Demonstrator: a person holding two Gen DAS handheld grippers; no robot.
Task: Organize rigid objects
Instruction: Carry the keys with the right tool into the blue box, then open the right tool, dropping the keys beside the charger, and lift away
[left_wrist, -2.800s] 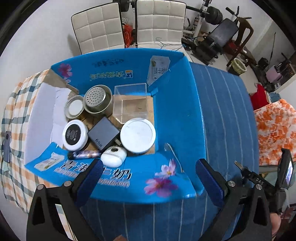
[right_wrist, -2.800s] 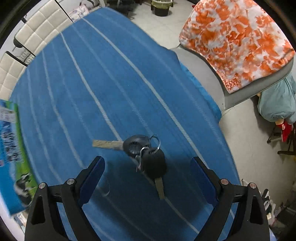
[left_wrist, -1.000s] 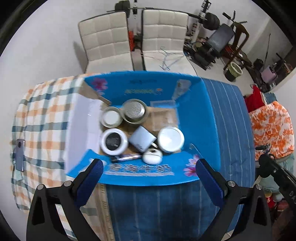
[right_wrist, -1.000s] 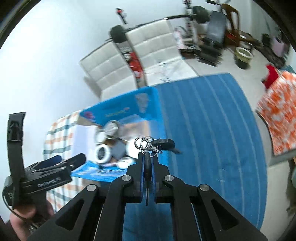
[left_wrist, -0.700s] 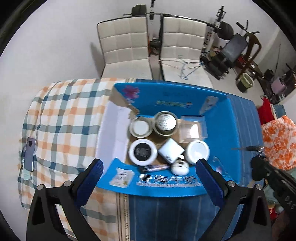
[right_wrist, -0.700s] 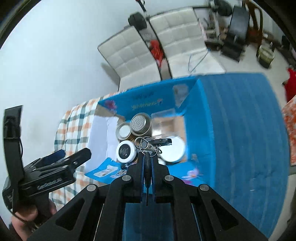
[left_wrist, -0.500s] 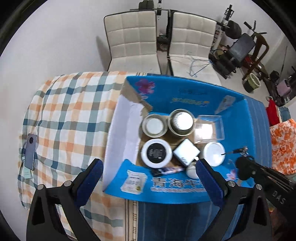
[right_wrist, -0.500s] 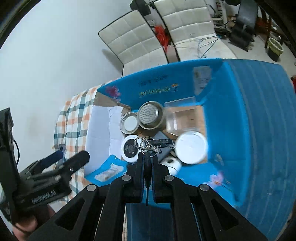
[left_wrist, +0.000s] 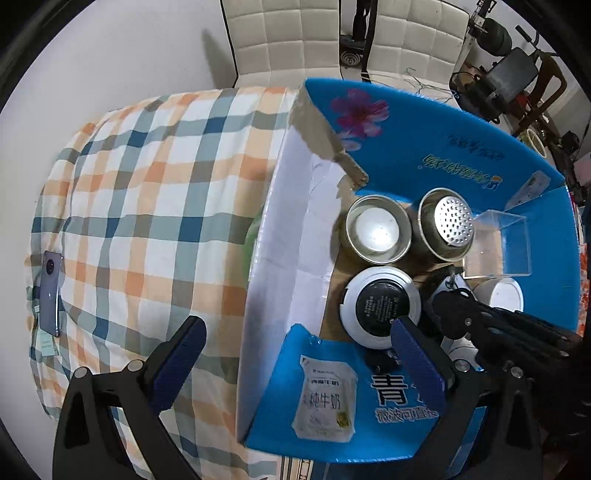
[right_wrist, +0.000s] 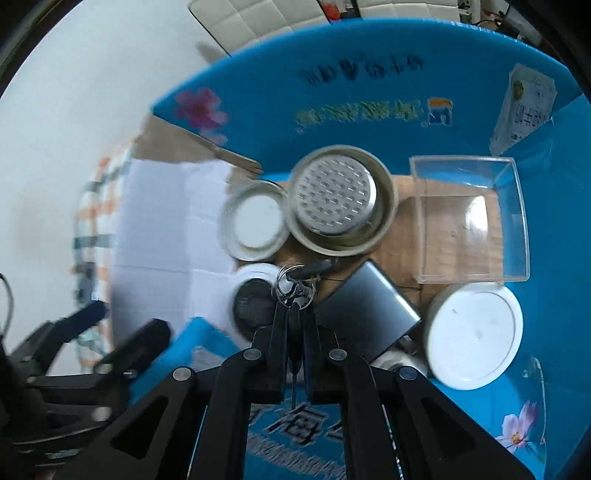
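My right gripper (right_wrist: 293, 314) is shut on a bunch of keys (right_wrist: 295, 286) and holds it over the inside of the blue cardboard box (right_wrist: 369, 92), above the black-topped white jar (right_wrist: 251, 302) and the grey flat case (right_wrist: 365, 314). In the left wrist view the right gripper (left_wrist: 454, 299) reaches into the box (left_wrist: 424, 147) from the right. My left gripper (left_wrist: 295, 354) is open and empty, over the box's near left flap.
The box also holds two metal tins (right_wrist: 340, 199), a clear plastic tray (right_wrist: 469, 218) and a white round lid (right_wrist: 474, 336). The box sits on a checked cloth (left_wrist: 147, 184). A phone (left_wrist: 50, 291) lies at the far left.
My right gripper picked the keys off the blue striped cloth and carried them left, down over the box. My left gripper drifted left, toward the checked cloth.
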